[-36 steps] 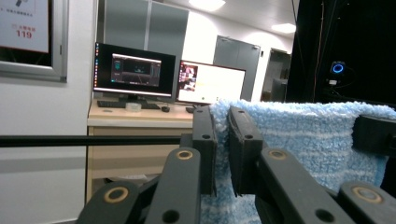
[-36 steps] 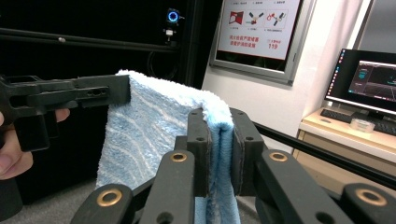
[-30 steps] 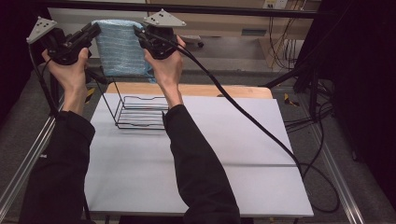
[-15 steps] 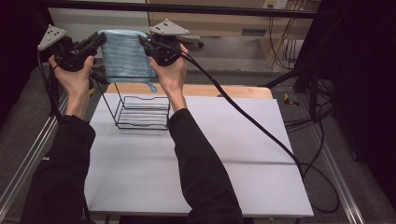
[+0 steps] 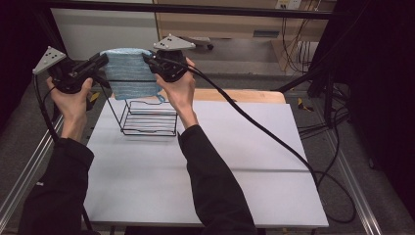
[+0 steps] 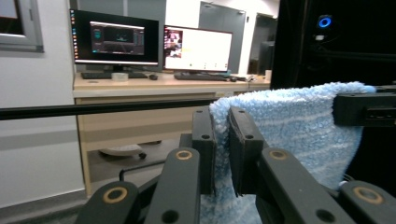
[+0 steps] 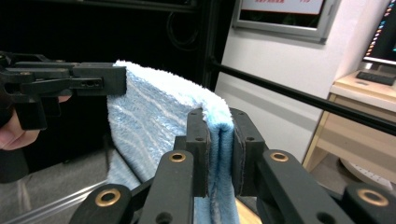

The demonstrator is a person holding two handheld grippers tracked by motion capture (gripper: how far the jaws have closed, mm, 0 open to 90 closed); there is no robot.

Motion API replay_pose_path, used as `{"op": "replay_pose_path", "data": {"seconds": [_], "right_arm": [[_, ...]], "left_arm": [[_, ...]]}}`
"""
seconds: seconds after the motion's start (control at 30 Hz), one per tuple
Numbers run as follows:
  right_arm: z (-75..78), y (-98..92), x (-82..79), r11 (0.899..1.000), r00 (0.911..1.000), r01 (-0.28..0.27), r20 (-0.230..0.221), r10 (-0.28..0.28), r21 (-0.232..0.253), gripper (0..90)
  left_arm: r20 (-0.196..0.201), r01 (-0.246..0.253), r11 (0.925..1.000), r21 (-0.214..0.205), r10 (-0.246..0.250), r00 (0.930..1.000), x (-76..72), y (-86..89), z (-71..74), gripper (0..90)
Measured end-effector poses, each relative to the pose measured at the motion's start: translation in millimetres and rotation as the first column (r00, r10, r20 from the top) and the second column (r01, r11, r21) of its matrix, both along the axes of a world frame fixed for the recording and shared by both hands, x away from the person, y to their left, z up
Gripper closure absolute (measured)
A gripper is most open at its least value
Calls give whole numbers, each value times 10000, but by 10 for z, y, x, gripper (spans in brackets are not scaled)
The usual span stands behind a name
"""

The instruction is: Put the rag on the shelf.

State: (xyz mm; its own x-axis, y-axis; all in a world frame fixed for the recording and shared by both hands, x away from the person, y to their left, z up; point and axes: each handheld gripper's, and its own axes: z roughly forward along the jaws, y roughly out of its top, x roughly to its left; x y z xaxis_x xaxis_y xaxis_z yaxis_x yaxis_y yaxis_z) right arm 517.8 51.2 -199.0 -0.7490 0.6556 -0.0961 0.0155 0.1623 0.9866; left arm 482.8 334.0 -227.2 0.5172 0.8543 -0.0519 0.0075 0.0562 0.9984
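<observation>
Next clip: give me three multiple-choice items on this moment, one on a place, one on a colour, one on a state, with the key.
1. Where is the towel?
A. Lying flat on the table
B. Held in the air above the wire rack
C. On the floor

2. What colour is the towel?
A. Light blue
B. Red
C. Yellow

3. How do the jaws of the left gripper and right gripper stand?
A. Both wide open
B. One open
C. Both shut on the towel

Key: B, the high view shows it stretched between the grippers over the rack; A, blue pile in each gripper view; C, each pair of jaws pinches a top corner.
</observation>
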Motion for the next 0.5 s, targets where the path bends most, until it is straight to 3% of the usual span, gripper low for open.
{"op": "replay_pose_path", "data": {"seconds": [0.33,0.5], "right_arm": [[-24,5,-157,9968,9988,-285,-412,255,-741,798],[-82,-53,-186,9969,9949,-578,-854,531,-537,798]], "left_arm": [[-350,528,9982,296,-518,9980,-127,65,-86,807],[-596,945,9946,423,-919,9940,-192,79,-126,803]]}}
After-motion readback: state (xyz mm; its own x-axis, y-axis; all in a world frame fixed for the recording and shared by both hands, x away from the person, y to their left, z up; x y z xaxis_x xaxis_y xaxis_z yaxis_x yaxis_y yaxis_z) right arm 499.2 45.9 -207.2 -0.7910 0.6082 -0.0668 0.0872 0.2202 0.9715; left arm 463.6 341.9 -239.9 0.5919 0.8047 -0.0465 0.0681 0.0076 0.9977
